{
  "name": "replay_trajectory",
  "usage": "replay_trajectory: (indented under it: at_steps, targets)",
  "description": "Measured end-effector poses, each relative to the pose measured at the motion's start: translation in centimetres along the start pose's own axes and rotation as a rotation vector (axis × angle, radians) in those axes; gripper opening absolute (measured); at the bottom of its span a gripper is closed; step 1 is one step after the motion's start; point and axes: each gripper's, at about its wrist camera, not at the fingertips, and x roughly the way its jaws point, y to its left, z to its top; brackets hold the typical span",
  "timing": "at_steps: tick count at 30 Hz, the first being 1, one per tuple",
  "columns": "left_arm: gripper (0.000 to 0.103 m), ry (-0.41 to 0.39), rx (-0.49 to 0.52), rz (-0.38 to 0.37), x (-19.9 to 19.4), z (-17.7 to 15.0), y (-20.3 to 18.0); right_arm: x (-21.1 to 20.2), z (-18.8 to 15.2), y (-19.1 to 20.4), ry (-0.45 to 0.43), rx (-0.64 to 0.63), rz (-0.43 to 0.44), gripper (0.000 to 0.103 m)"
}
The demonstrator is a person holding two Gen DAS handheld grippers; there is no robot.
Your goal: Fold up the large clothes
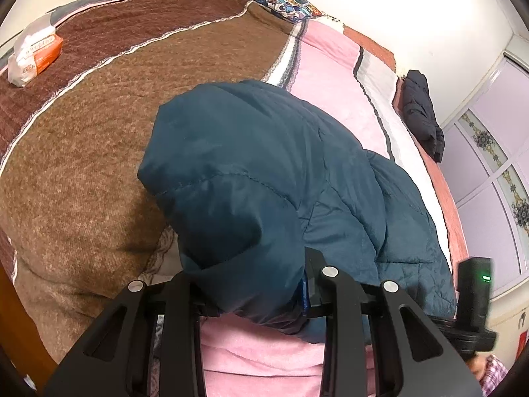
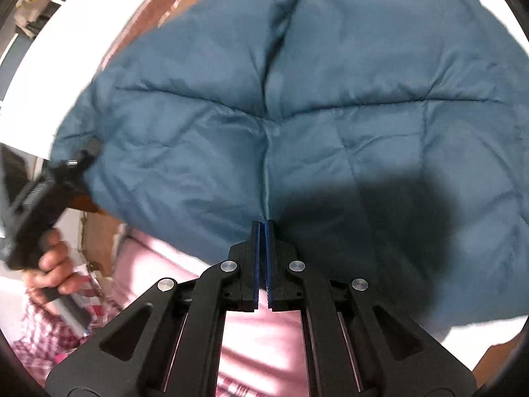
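A large teal quilted jacket [image 1: 264, 165] lies bunched on the bed; it fills the right wrist view [image 2: 297, 99]. My left gripper [image 1: 258, 301] is shut on a thick bunched fold of the jacket at its near edge, fabric filling the space between the fingers. My right gripper [image 2: 263, 231] is shut on the jacket's near edge at a seam, blue pads pressed together. The left gripper also shows at the left of the right wrist view [image 2: 69, 172], held by a hand. The right gripper's body shows at the right edge of the left wrist view [image 1: 472, 294].
A brown blanket [image 1: 99, 132] covers the bed's left part, a pink striped sheet [image 1: 330, 66] the right. A white and orange packet [image 1: 33, 53] lies far left. A dark garment [image 1: 420, 112] hangs at the bed's far right edge. A pink towel [image 1: 264, 357] lies under the grippers.
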Motion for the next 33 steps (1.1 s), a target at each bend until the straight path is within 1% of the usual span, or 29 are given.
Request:
replay_trajectory:
  at_steps: [1,4,7,10,12,13,14,17,19,21,24,26,28,31,33]
  targets:
    - [0.031,-0.001,0.010,0.002,-0.1,-0.1,-0.2,0.6,0.2,0.0,0.005,-0.005,-0.014,0.000]
    - [0.031,-0.012,0.039,0.007,-0.4,-0.5,-1.0,2.2,0.9,0.3,0.016,-0.025,-0.040,0.000]
    - [0.031,-0.026,0.066,0.011,-0.8,-0.5,-1.7,2.6,1.0,0.0,0.017,-0.027,-0.033,0.000]
    - [0.031,-0.041,0.094,0.018,-1.2,-0.5,-2.4,2.1,0.9,-0.6,0.020,-0.005,-0.021,0.000]
    - [0.031,-0.053,0.102,0.021,-1.5,-0.3,-2.6,0.5,0.8,-1.2,0.017,0.005,-0.021,0.000]
    - [0.031,-0.056,0.101,0.018,-1.6,-0.2,-2.6,-0.7,0.7,-0.9,-0.004,-0.003,-0.020,0.000]
    - [0.031,-0.055,0.097,0.013,-1.7,0.0,-2.4,-1.8,0.0,-1.4,-0.028,-0.016,-0.018,0.000]
    - [0.031,-0.056,0.103,0.015,-1.7,0.1,-2.4,-6.1,-0.4,-1.8,-0.133,-0.030,-0.021,0.000]
    - [0.031,-0.059,0.107,0.014,-1.8,0.3,-2.3,-9.2,-0.5,-3.6,-0.204,0.020,-0.041,0.000]
    - [0.031,-0.062,0.112,0.012,-1.9,0.4,-2.5,-11.3,-0.8,-5.5,-0.243,0.072,-0.056,0.000]
    - [0.031,-0.068,0.125,0.014,-2.2,0.4,-2.9,-13.1,-1.3,-8.2,-0.262,0.139,-0.085,0.002]
    - [0.031,-0.072,0.138,0.019,-2.3,0.3,-3.2,-13.3,-1.4,-9.4,-0.265,0.173,-0.109,0.002]
    - [0.031,-0.075,0.150,0.021,-2.5,0.4,-3.4,-13.1,-1.8,-10.8,-0.252,0.218,-0.110,0.004]
    - [0.031,-0.076,0.159,0.026,-2.6,0.5,-3.7,-10.6,-1.7,-12.4,-0.211,0.239,-0.108,0.004]
    - [0.031,-0.076,0.165,0.029,-2.7,0.5,-3.9,-9.0,-1.5,-11.9,-0.197,0.244,-0.108,0.004]
